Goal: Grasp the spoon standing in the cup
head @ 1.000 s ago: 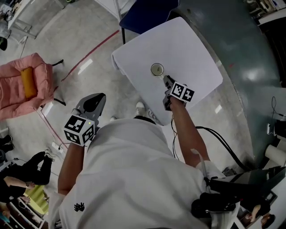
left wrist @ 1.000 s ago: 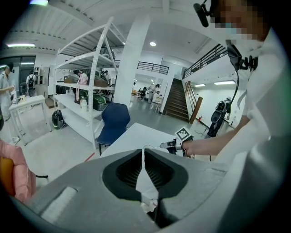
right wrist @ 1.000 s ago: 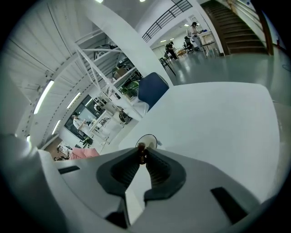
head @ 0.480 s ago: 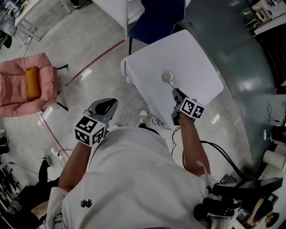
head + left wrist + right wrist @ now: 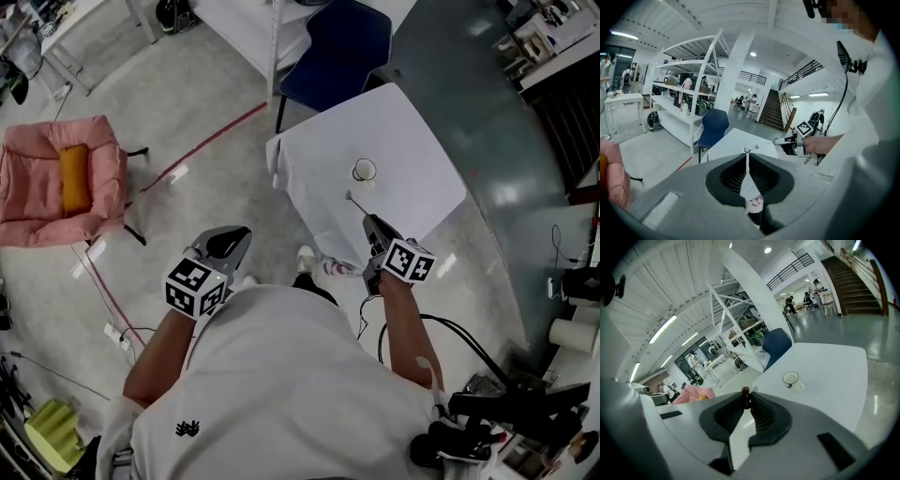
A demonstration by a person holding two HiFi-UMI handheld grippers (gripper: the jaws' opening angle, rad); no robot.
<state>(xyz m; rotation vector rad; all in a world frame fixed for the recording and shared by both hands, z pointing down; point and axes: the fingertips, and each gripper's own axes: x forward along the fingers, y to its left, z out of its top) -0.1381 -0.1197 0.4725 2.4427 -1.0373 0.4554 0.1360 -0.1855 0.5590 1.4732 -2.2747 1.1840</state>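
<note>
A white cup (image 5: 364,170) stands alone on the white table (image 5: 412,141). The spoon (image 5: 351,199) is out of the cup, in the air nearer me, its bowl pointing toward the cup. My right gripper (image 5: 368,222) is shut on the spoon's handle; in the right gripper view the dark handle end (image 5: 746,396) sits pinched between the jaw tips, with the cup (image 5: 791,378) beyond. My left gripper (image 5: 240,234) hangs off the table's left over the floor, jaws together with nothing in them. The left gripper view shows the cup (image 5: 747,148), spoon (image 5: 757,146) and right gripper (image 5: 782,140).
A blue chair (image 5: 342,42) stands at the table's far side, with white shelving (image 5: 244,23) beside it. A pink armchair (image 5: 56,178) sits far left on the floor. A red floor line (image 5: 211,141) runs toward the table. Cables (image 5: 450,328) trail at my right.
The spoon has come out of the cup, held by my right gripper, which rose and drew back toward me. My left gripper shifted a little rightward. The table now sits farther away.
</note>
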